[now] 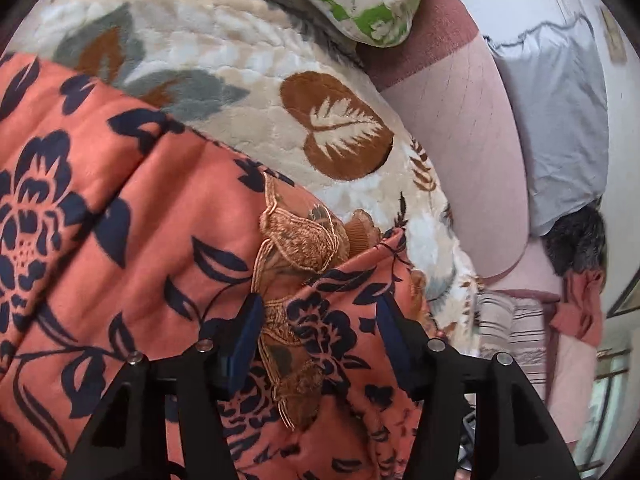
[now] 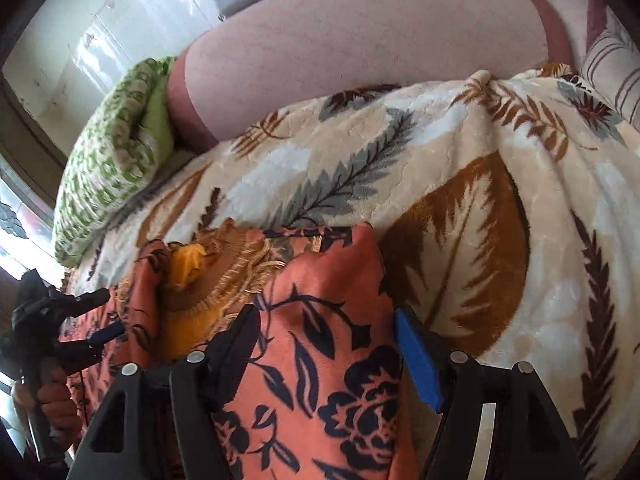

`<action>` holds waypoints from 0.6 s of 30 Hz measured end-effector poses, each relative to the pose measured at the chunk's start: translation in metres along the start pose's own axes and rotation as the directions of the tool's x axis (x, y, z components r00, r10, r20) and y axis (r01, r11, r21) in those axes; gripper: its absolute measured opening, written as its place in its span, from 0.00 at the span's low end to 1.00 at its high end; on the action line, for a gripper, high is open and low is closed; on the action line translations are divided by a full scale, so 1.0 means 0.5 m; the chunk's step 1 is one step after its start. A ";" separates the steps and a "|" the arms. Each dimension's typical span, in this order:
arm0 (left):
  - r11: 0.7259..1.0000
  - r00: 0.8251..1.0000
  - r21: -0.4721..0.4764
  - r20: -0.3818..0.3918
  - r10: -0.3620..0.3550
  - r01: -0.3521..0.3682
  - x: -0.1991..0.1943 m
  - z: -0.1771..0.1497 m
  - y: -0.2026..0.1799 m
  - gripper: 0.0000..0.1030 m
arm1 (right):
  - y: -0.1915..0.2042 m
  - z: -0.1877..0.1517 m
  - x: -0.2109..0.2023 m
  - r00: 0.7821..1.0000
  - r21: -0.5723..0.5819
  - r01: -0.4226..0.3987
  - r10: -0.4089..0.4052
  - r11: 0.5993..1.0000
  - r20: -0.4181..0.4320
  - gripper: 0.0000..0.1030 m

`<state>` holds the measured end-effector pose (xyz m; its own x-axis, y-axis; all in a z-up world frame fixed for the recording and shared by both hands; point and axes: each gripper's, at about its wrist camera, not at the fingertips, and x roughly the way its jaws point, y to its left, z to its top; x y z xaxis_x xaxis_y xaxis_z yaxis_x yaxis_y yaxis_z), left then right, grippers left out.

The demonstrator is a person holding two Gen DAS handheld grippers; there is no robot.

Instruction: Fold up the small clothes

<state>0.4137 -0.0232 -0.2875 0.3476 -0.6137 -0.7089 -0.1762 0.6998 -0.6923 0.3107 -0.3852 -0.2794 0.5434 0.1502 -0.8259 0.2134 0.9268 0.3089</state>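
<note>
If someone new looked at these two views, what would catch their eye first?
The orange garment with dark navy flowers fills the foreground, lying between both open grippers, left gripper and right gripper. Beneath it spreads a cream leaf-patterned blanket, with a green patterned pillow at its far edge.

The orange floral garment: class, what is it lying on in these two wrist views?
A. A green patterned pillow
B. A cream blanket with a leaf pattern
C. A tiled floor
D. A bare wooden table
B. The orange floral garment is spread over the cream leaf-pattern blanket, whose brown and grey leaves show beyond its edges; the green patterned pillow lies apart from it.
</note>
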 end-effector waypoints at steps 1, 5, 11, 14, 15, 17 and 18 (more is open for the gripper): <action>1.000 1.000 0.008 0.012 -0.006 0.006 0.001 -0.001 -0.005 0.57 | -0.002 -0.002 0.005 1.000 0.009 -0.001 0.001 1.000 0.000 0.70; 0.999 0.999 0.029 -0.016 -0.040 0.040 0.014 -0.011 -0.020 0.55 | 0.003 -0.009 0.005 1.000 -0.005 0.005 -0.005 1.000 0.016 0.70; 0.999 0.999 0.038 -0.004 -0.036 0.037 0.026 -0.022 -0.021 0.55 | -0.002 -0.012 0.003 1.000 0.002 0.006 -0.006 1.000 0.023 0.69; 0.998 0.999 0.047 0.012 -0.031 0.031 0.035 -0.022 -0.011 0.17 | -0.003 -0.010 0.010 1.000 -0.003 0.015 -0.015 1.000 0.017 0.69; 0.999 1.000 0.045 0.014 -0.026 0.026 0.042 -0.021 -0.007 0.12 | -0.002 -0.010 0.012 1.000 -0.007 0.019 -0.019 1.000 0.018 0.69; 0.998 0.998 0.036 0.040 -0.051 0.049 0.042 -0.022 0.001 0.10 | 0.003 -0.011 0.013 0.999 -0.024 0.034 -0.033 0.999 0.025 0.66; 0.997 0.996 0.032 0.053 -0.065 0.063 0.041 -0.023 0.003 0.10 | 0.006 -0.011 0.014 0.999 -0.039 0.048 -0.047 0.998 0.024 0.55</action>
<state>0.4100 -0.0389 -0.3046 0.4070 -0.6374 -0.6543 -0.1241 0.6711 -0.7309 0.3108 -0.3794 -0.2868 0.5525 0.0984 -0.8277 0.2071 0.9457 0.2506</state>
